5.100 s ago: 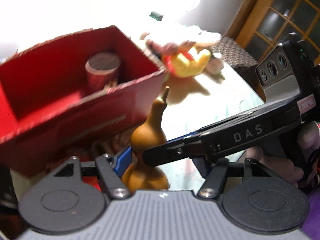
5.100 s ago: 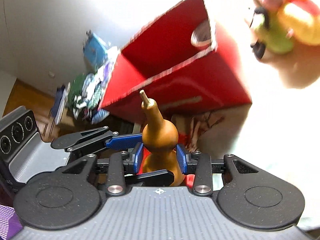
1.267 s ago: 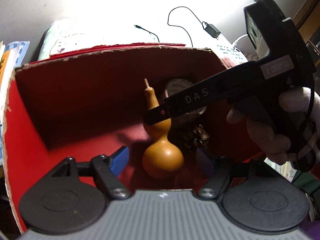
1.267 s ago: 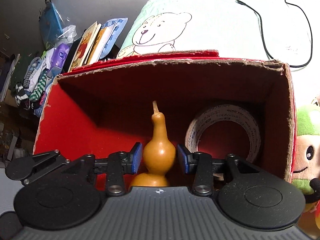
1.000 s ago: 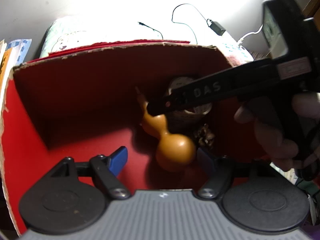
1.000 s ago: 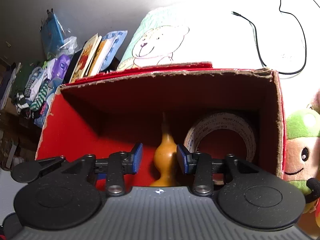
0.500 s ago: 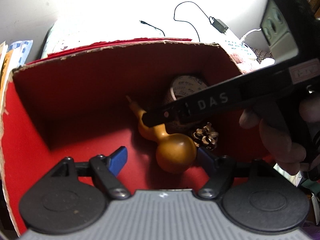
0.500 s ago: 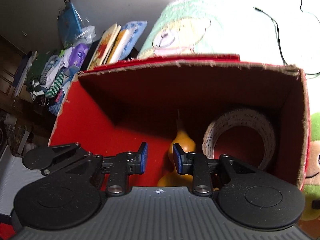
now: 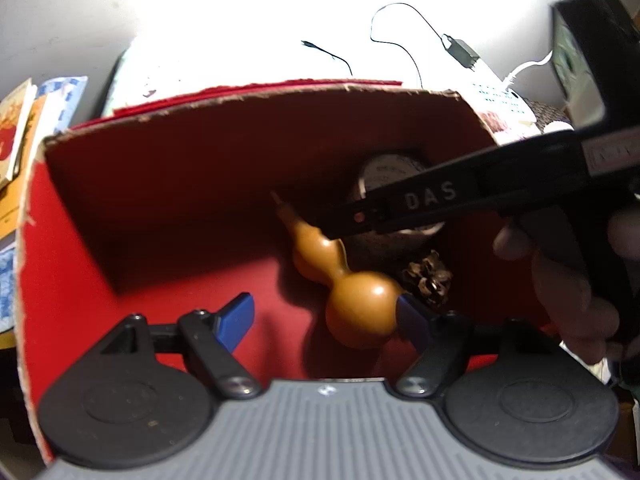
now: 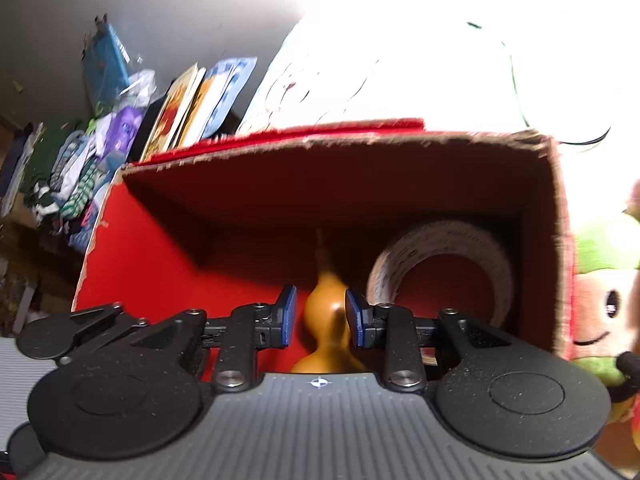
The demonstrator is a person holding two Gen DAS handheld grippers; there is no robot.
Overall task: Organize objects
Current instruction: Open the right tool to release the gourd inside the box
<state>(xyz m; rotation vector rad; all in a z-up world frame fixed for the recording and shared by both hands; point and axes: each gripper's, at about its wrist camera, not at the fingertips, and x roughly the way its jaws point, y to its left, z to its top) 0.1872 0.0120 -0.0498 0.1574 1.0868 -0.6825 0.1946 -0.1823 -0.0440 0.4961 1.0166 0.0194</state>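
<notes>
The gourd (image 9: 352, 284) is seen lying tilted on the floor of the red box (image 10: 132, 248), neck pointing away, just ahead of the right gripper (image 10: 320, 316), whose fingers are parted (not touching it). The left gripper (image 9: 324, 320) is spread wide, its bulb beside the right finger.

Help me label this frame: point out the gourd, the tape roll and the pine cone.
gourd (image 9: 362, 312): left wrist view, lower bulb.
tape roll (image 10: 448, 236): right wrist view, top of the ring.
pine cone (image 9: 430, 276): left wrist view, its scales.

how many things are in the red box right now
3: a gourd lying on the box floor, a tape roll against the right wall, and a pine cone between them. More may hide behind the tools.
</notes>
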